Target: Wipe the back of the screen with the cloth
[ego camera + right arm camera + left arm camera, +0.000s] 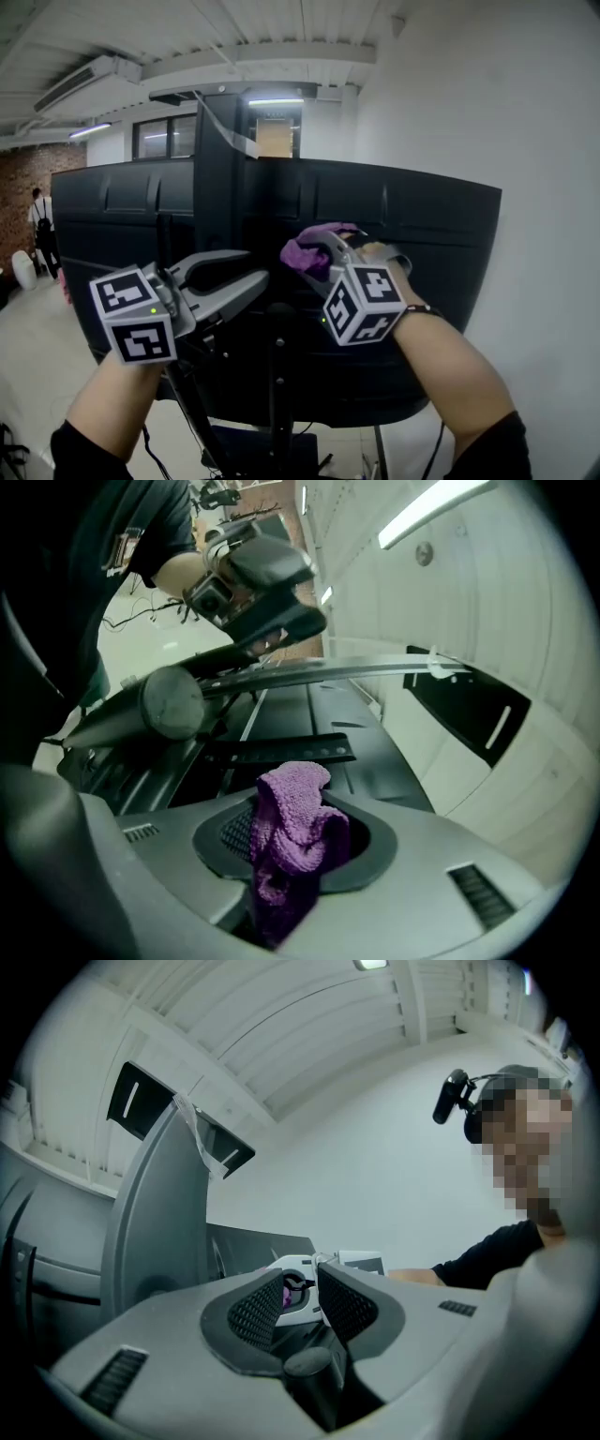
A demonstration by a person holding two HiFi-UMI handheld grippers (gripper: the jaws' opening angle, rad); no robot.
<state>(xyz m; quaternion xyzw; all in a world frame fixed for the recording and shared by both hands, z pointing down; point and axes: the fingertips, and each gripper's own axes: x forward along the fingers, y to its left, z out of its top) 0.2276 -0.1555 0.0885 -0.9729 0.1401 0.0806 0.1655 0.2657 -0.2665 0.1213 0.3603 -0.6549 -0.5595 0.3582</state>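
Two grippers, near to far. L gripper (251, 269): jaws apart, nothing btwn them, idle beside the stand (217, 178). R gripper (330, 251): jaws clamped on a bunched purple cloth (305, 251), held at the back of the screen (427, 234), approx. mid-panel; contact unclear. For a good wipe: press the wad flat, light even pressure, overlapping strokes, clear of the stand; L could steady the panel.
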